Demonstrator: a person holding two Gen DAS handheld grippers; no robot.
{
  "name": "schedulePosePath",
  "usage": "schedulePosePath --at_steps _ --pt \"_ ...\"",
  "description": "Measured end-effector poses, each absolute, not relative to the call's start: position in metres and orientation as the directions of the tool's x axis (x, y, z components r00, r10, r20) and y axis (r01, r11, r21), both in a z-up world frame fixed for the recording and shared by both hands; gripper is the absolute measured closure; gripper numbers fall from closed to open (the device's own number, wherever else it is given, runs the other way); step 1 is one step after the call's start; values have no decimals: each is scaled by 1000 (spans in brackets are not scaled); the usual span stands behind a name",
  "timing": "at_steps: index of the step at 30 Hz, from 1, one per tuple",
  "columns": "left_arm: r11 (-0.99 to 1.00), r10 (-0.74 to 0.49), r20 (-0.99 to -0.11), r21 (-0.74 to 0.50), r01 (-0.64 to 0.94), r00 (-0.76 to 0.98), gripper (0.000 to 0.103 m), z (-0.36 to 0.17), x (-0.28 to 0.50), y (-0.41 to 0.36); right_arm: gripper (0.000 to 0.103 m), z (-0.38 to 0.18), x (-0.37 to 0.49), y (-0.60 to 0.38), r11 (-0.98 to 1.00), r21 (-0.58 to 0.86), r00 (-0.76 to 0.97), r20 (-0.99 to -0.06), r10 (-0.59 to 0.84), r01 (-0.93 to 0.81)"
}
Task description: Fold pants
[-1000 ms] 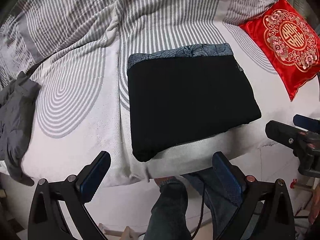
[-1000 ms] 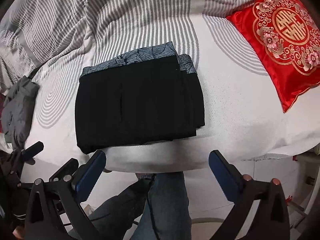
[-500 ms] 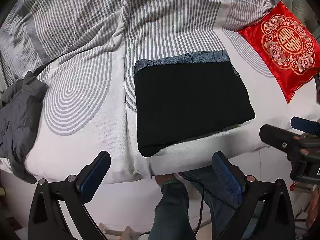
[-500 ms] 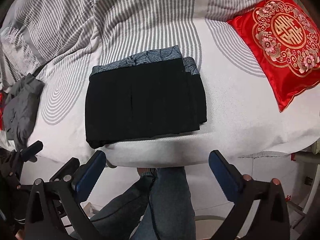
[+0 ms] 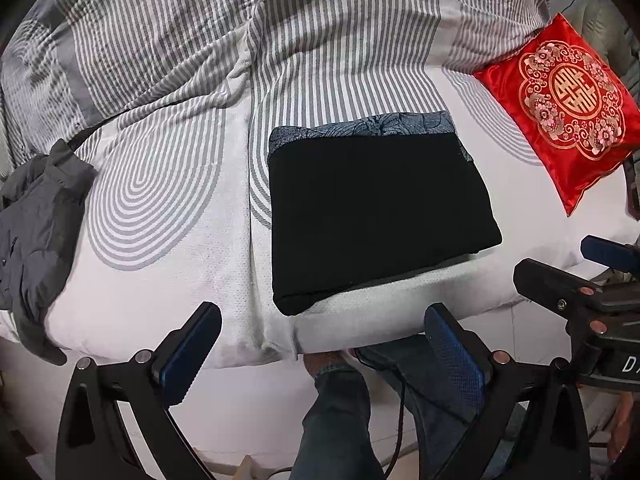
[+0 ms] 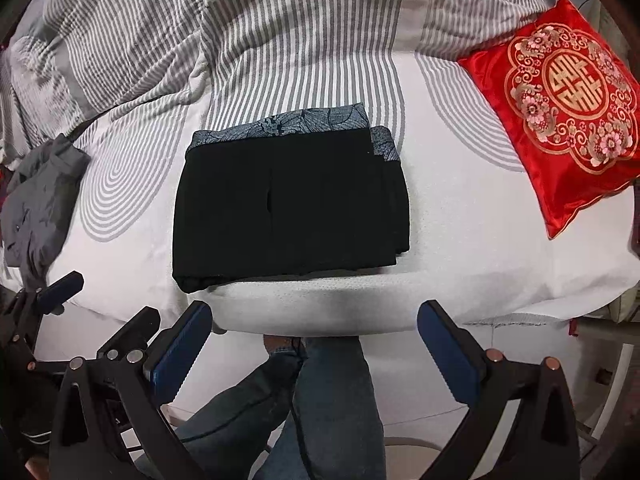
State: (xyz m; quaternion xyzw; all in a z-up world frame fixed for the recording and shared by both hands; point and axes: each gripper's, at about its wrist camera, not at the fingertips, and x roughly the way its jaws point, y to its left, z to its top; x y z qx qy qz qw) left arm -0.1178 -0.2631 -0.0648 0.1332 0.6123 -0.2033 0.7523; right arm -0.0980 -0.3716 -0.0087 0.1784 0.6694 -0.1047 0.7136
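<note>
The black pants (image 5: 376, 216) lie folded into a flat rectangle near the bed's front edge, with a blue-grey patterned band along the far side. In the right wrist view the pants (image 6: 288, 204) show stacked layers at their right end. My left gripper (image 5: 320, 332) hangs open below the bed edge, off the pants, nothing between its blue pads. My right gripper (image 6: 312, 328) is open too, also back from the mattress edge and empty. Each gripper shows at the other view's side: the right gripper (image 5: 576, 280), the left gripper (image 6: 52, 292).
A striped grey-and-white bedsheet (image 5: 160, 184) covers the mattress. A red embroidered cushion (image 5: 568, 96) lies at the right and a crumpled grey garment (image 5: 36, 220) at the left edge. A person's legs in jeans (image 6: 320, 400) stand below the bed.
Both grippers have drawn back and up from the bed, so the folded pants look smaller and farther away. The pants have not moved.
</note>
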Motion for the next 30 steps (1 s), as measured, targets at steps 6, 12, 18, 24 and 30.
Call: schedulePosePath --at_steps 6,12,18,24,30 --pt "879 -154 -971 -51 474 181 1 -60 -119 -261 0 -3 -97 -372 917 104 82 -994 78 386" --pt "878 -148 -971 -40 477 189 1 -58 -120 -261 0 0 -95 -374 915 97 82 -994 71 390" --pt "882 -142 -971 -36 469 192 1 -58 -119 -261 0 -3 -92 -377 918 101 71 -994 80 384" --pt "897 -121 -976 -29 441 181 1 -64 -116 -266 0 -11 -87 -380 928 102 57 -995 88 358" --pt "914 -80 -980 0 405 182 1 -69 -114 -272 0 -19 -83 -389 932 122 48 -992 113 342"
